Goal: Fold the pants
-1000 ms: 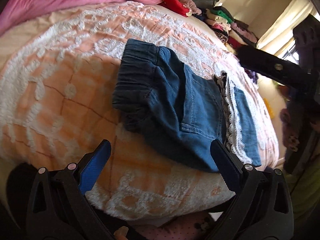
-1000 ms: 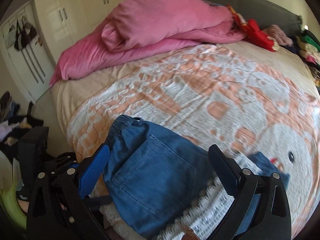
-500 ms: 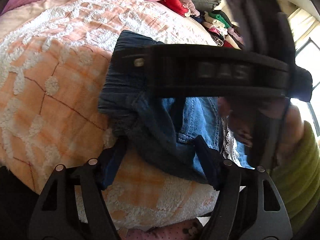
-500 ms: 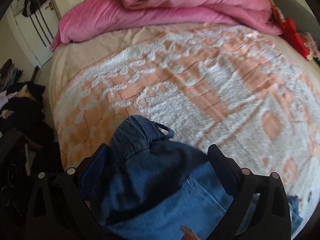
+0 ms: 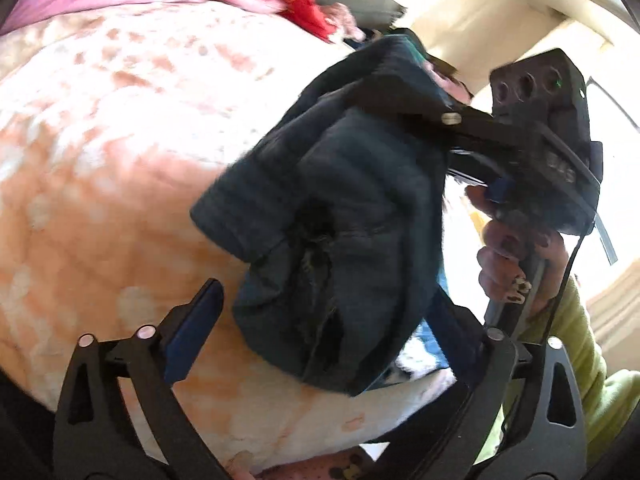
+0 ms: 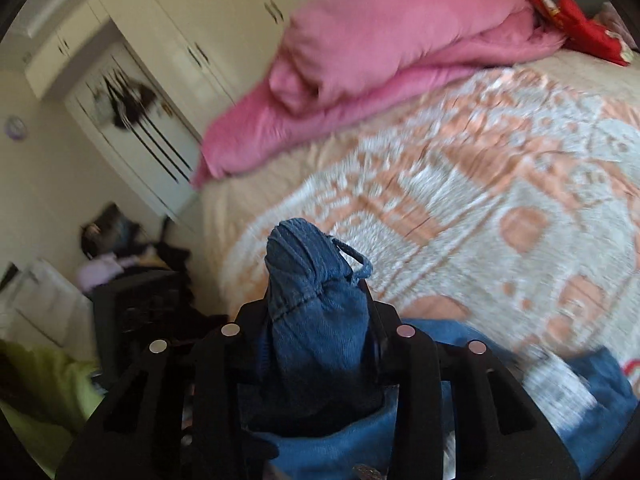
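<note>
The blue denim pants (image 5: pixel 340 208) hang bunched above the bedspread, lifted by their elastic waistband (image 6: pixel 316 264). My right gripper (image 6: pixel 316 308) is closing, and its jaws pinch the gathered waistband. In the left wrist view that gripper (image 5: pixel 404 92) reaches in from the right, held by a hand (image 5: pixel 516 248). My left gripper (image 5: pixel 320 332) is opening wide. The hanging pants droop between its fingers; its blue left pad (image 5: pixel 192 328) stands clear of the cloth, and denim hides the right one. A pant leg with white lace trim (image 6: pixel 600 380) still lies on the bed.
A peach and white bedspread (image 6: pixel 460 184) covers the bed. A pink duvet (image 6: pixel 380 40) and a red garment (image 6: pixel 584 28) lie at its head. White wardrobes (image 6: pixel 168 64) line the wall, and clothes are heaped on the floor (image 6: pixel 120 256) at the left. A green sleeve (image 5: pixel 580 352) is at the right.
The pants lay flat on the bed. My right gripper came in over the waistband, closed on it and lifted it. My left gripper narrowed, then spread wide again.
</note>
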